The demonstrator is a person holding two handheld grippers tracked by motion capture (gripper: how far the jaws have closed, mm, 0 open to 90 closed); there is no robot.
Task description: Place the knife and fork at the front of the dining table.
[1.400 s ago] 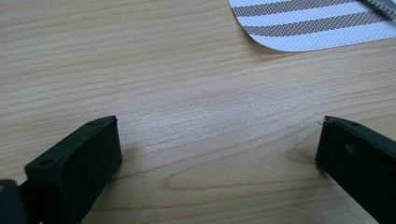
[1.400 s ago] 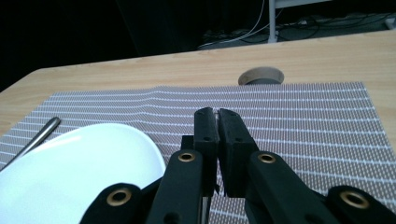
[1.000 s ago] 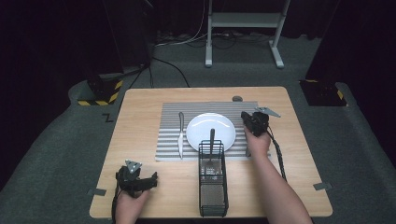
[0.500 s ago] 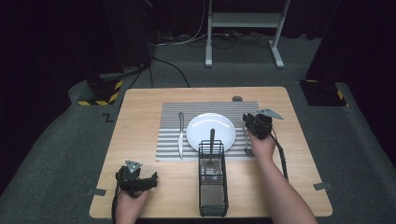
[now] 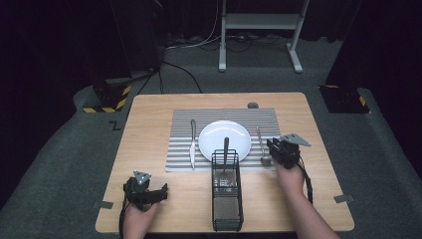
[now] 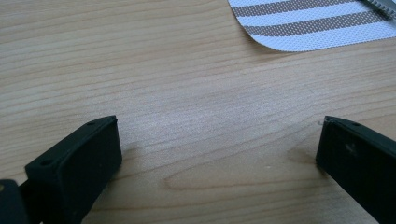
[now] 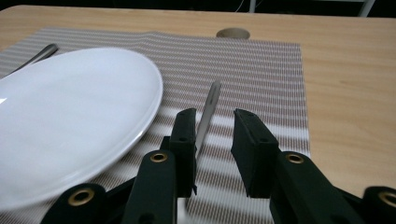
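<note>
A white plate (image 5: 224, 139) (image 7: 70, 116) sits on a grey striped placemat (image 5: 278, 119) (image 7: 261, 70). A knife (image 5: 192, 142) lies to its left and a spoon (image 5: 261, 144) to its right. My right gripper (image 5: 272, 147) (image 7: 212, 121) hovers low over the spoon's near end, jaws a little apart. The spoon's handle (image 7: 210, 105) lies flat on the mat and runs between the jaws, close to the left one. My left gripper (image 5: 161, 191) (image 6: 219, 135) rests at the table's front left, wide open, with bare wood between its jaws.
A black wire caddy (image 5: 226, 194) stands at the front centre with a utensil (image 5: 225, 149) upright in it, its handle leaning over the plate's near rim. A small grey disc (image 5: 253, 105) sits behind the mat. A corner of the mat (image 6: 317, 23) lies ahead of the left gripper.
My right gripper has drawn back along the spoon, from beside the plate toward the mat's near edge. The left gripper has stayed put.
</note>
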